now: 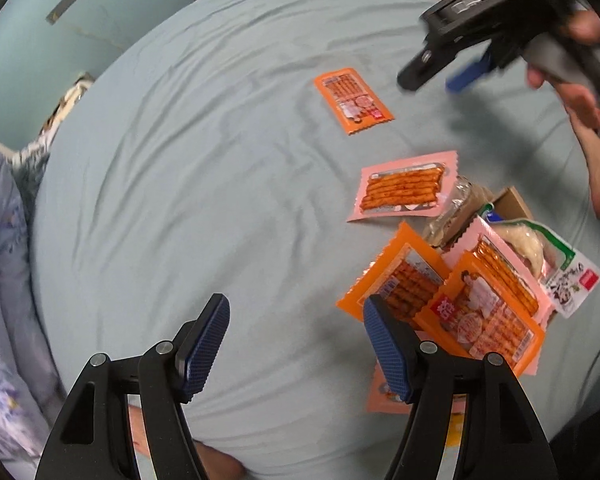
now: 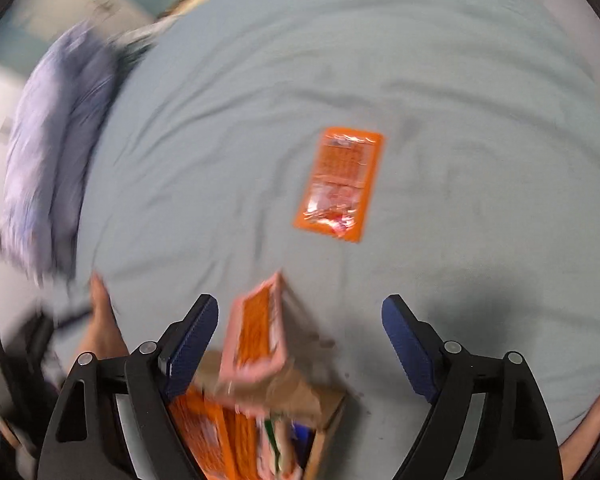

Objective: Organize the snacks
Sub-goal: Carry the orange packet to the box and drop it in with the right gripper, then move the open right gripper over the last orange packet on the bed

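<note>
Snack packets lie on a pale blue bed sheet (image 1: 204,168). An orange packet (image 1: 353,100) lies alone farther out; it also shows in the right wrist view (image 2: 340,184). A pink packet (image 1: 402,188) lies beside a cardboard box (image 1: 512,200) that holds several orange and pink packets (image 1: 480,312) and a green-white one (image 1: 568,276). My left gripper (image 1: 296,344) is open and empty, just left of the box. My right gripper (image 2: 300,344) is open and empty, hovering above the box (image 2: 300,396) and the pink packet (image 2: 256,332); it shows in the left wrist view (image 1: 440,76).
A purple floral duvet (image 2: 52,132) is bunched at the bed's left edge (image 1: 0,280). Pale green cabinet doors (image 1: 60,20) stand beyond the bed. A person's bare arm (image 1: 596,160) lies at the right.
</note>
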A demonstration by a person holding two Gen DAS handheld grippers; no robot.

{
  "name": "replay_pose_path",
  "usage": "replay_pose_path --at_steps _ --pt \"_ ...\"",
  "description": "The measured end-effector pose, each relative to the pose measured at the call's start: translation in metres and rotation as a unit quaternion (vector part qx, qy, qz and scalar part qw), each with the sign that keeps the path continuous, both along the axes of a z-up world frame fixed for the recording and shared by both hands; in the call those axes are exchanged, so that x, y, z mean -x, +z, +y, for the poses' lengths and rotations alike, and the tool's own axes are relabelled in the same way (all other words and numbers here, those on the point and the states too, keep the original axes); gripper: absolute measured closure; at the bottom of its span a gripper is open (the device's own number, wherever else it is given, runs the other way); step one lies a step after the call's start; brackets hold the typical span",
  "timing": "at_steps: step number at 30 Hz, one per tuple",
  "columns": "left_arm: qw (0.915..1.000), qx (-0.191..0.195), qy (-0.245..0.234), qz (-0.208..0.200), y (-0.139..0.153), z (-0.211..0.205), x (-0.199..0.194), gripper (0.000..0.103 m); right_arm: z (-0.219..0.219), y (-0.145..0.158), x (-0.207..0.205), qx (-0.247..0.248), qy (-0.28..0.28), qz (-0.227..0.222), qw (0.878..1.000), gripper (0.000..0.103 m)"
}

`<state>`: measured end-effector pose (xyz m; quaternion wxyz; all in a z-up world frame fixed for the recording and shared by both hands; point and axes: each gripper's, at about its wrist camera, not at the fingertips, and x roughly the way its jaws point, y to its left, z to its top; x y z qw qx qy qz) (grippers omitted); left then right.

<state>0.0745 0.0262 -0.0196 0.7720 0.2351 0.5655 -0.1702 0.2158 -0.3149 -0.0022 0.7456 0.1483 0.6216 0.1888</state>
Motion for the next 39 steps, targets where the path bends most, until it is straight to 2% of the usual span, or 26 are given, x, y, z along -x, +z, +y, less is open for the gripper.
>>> replay_pose_path --at_steps 1,3,5,8,10,11,13,14,18,20,22,23,25,27,30,32,35,37,38,39 --pt "1.0000 0.002 0.004 0.001 0.001 0.001 0.002 0.033 0.000 -0.015 -0.010 -0.022 -0.007 0.046 0.999 0.019" --pt "0.9999 0.008 0.013 0.003 0.002 0.006 0.000 0.033 0.010 -0.052 -0.024 -0.065 0.005 0.146 0.987 0.019" --pt "0.9996 0.014 0.021 0.007 0.002 0.010 -0.001 0.033 0.018 -0.076 -0.029 -0.083 0.007 0.189 0.978 0.019" --pt "0.9992 0.021 0.030 0.013 -0.002 0.014 -0.004 0.033 0.042 -0.094 -0.032 -0.094 0.040 0.207 0.973 0.020" --pt "0.9991 0.020 0.034 0.014 -0.003 0.017 -0.004 0.033 0.049 -0.088 -0.036 -0.092 0.062 0.180 0.977 0.059" --pt "0.9990 0.021 0.037 0.015 -0.003 0.018 -0.005 0.033 0.055 -0.081 -0.037 -0.088 0.081 0.159 0.980 0.095" --pt "0.9985 0.026 0.045 0.019 -0.004 0.021 -0.006 0.033 0.061 -0.060 -0.030 -0.076 0.096 0.118 0.986 0.098" --pt "0.9980 0.031 0.050 0.021 -0.004 0.023 -0.007 0.033 0.060 -0.043 -0.025 -0.072 0.094 0.083 0.989 0.098" --pt "0.9967 0.039 0.067 0.023 -0.002 0.026 -0.010 0.033 0.046 0.007 -0.007 -0.083 0.078 0.010 0.993 0.098" --pt "0.9963 0.043 0.072 0.018 0.000 0.028 -0.010 0.033 0.041 0.035 0.007 -0.103 0.080 -0.014 0.991 0.098" --pt "0.9960 0.044 0.075 0.018 0.000 0.028 -0.010 0.033 0.036 0.065 0.025 -0.111 0.085 -0.057 0.988 0.098" --pt "0.9958 0.044 0.078 0.019 -0.001 0.029 -0.011 0.033 0.034 0.080 0.035 -0.126 0.091 -0.072 0.985 0.098" --pt "0.9953 0.045 0.082 0.023 -0.002 0.029 -0.012 0.033 0.038 0.092 0.061 -0.158 0.121 -0.061 0.978 0.098" --pt "0.9953 0.045 0.083 0.022 -0.002 0.028 -0.013 0.033 0.040 0.090 0.081 -0.161 0.141 -0.038 0.976 0.098" --pt "0.9956 0.044 0.081 0.019 -0.002 0.025 -0.014 0.033 0.051 0.064 0.106 -0.153 0.172 0.021 0.973 0.098" --pt "0.9956 0.044 0.080 0.022 -0.002 0.024 -0.014 0.033 0.056 0.035 0.120 -0.119 0.179 0.053 0.975 0.098" --pt "0.9960 0.041 0.076 0.022 -0.001 0.022 -0.013 0.033 0.058 0.001 0.119 -0.084 0.166 0.078 0.979 0.097" --pt "0.9961 0.041 0.075 0.020 0.001 0.022 -0.013 0.033 0.063 -0.009 0.116 -0.030 0.171 0.080 0.982 0.087" --pt "0.9961 0.042 0.076 0.017 0.002 0.022 -0.013 0.033 0.069 -0.008 0.115 -0.005 0.180 0.080 0.980 0.058" --pt "0.9960 0.042 0.078 0.016 0.003 0.023 -0.013 0.033 0.069 -0.006 0.114 0.016 0.186 0.078 0.979 0.037"
